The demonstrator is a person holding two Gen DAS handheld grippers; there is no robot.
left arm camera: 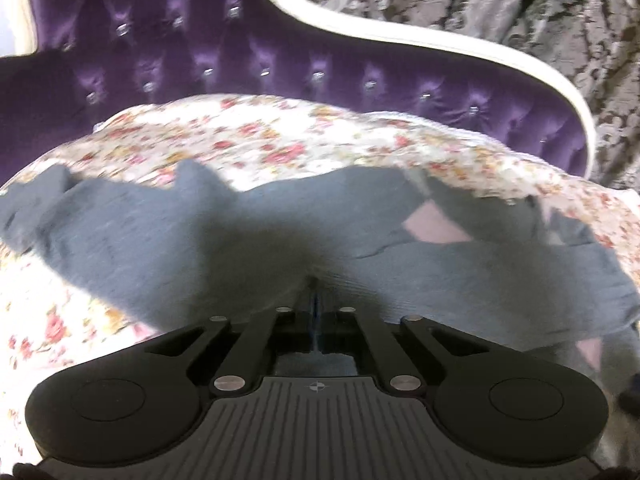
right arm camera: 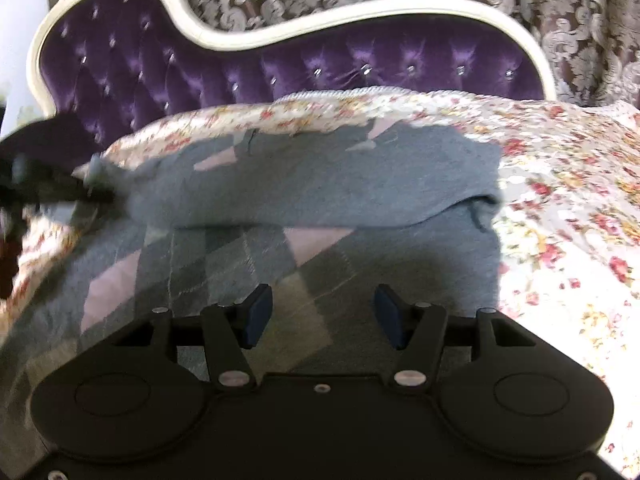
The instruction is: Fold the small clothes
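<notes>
A small grey knitted garment (left arm camera: 240, 232) with pink and pale argyle diamonds lies spread across the floral bedspread (left arm camera: 260, 136). My left gripper (left arm camera: 314, 286) is shut on a pinch of its grey fabric, which puckers around the closed fingertips. In the right wrist view the same garment (right arm camera: 320, 184) has its upper part folded over the argyle part. My right gripper (right arm camera: 322, 314) hovers open just over the argyle area, with nothing between its blue pads (right arm camera: 260, 312). The left gripper (right arm camera: 100, 196) shows as a dark blur at the garment's left edge.
A purple tufted headboard (right arm camera: 160, 76) with a cream frame rises behind the bed. A patterned grey-brown curtain (left arm camera: 520, 0) hangs behind it. The floral bedspread (right arm camera: 560, 200) extends to the right of the garment.
</notes>
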